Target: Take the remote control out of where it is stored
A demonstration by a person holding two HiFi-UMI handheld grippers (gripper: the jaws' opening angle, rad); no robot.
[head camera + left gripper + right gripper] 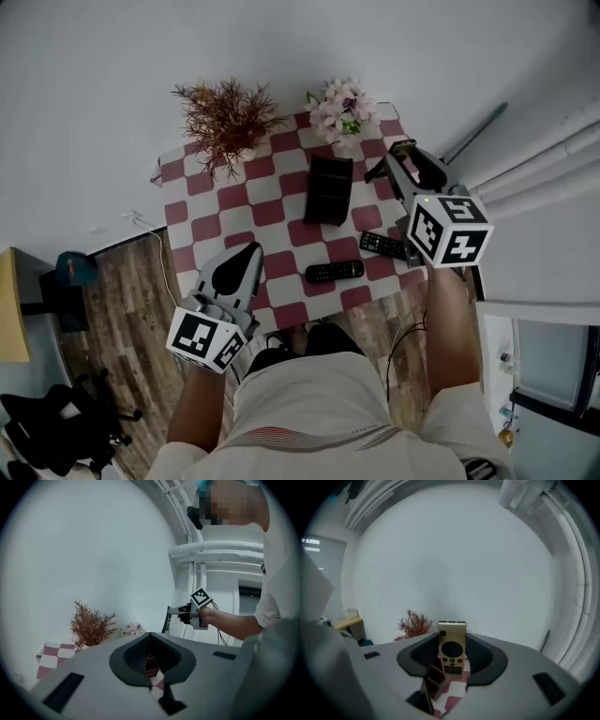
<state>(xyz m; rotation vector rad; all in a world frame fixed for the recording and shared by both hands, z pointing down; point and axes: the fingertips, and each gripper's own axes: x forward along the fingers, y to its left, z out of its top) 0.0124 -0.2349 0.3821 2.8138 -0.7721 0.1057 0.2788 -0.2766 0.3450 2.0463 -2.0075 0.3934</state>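
Observation:
A gold remote control (451, 649) stands upright between the jaws of my right gripper (452, 644), which is shut on it. In the head view that gripper (398, 157) is lifted above the table's right side, to the right of the dark storage holder (328, 187). From the left gripper view, the remote (166, 619) shows edge-on as a thin dark strip in the right gripper (174, 615). My left gripper (249, 253) hovers over the near left part of the red-and-white checkered cloth (211, 225). Its jaws meet at the tip, with nothing between them.
Two black remotes (335, 272) (382, 245) lie on the cloth near the front edge. A dried reddish plant (225, 117) and a pale flower bunch (342, 108) stand at the back. White pipes (544, 169) run along the wall at the right, and a black chair (56, 422) is on the floor at the left.

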